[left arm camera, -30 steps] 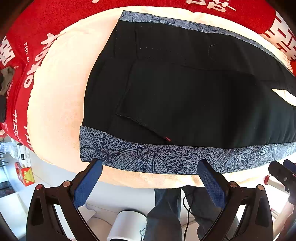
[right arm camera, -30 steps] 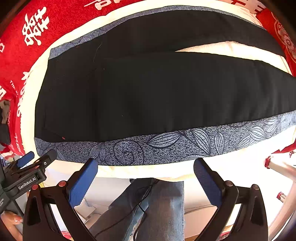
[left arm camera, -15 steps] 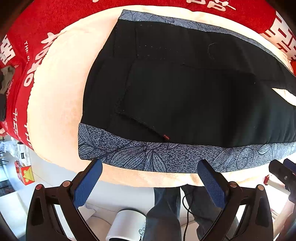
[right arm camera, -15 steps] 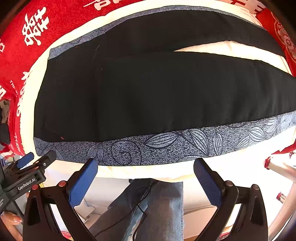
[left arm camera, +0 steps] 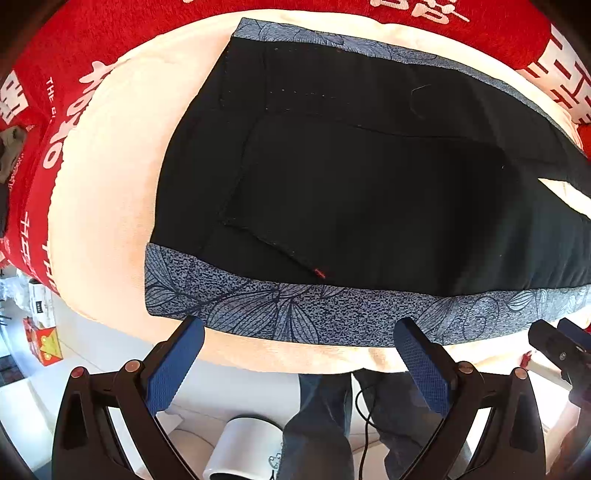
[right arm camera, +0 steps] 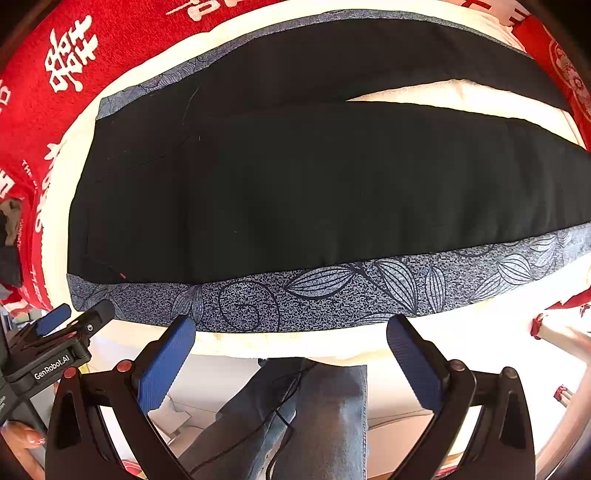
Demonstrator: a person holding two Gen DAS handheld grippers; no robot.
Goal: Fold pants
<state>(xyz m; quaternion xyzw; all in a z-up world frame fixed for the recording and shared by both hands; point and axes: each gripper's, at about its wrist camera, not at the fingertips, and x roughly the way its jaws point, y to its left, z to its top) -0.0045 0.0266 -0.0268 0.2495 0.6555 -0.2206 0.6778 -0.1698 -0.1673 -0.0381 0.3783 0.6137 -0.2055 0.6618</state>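
While the pants point(left arm camera: 369, 192) lie flat on a cream cloth point(left arm camera: 110, 177), their black fabric is spread wide and a blue-grey leaf-patterned band point(left arm camera: 295, 314) runs along the near edge, with a second such band at the far edge. A small red tag point(left arm camera: 318, 273) sits near a pocket seam at the waist end. In the right wrist view the two legs point(right arm camera: 332, 184) lie side by side, with a wedge of cream cloth showing between them.

Compared with one second ago, the patterned band is a little closer to the left gripper point(left arm camera: 299, 332), and the right view is almost unchanged. The left gripper has its fingers spread wide with nothing between them, just before the band. The right gripper point(right arm camera: 291, 330) is the same, fingers apart and empty.

Under the cream cloth is a red cloth point(left arm camera: 332, 7) with white characters. Below the table edge, the person's jeans point(right arm camera: 314, 417) and a white cup point(left arm camera: 240, 446) are visible.
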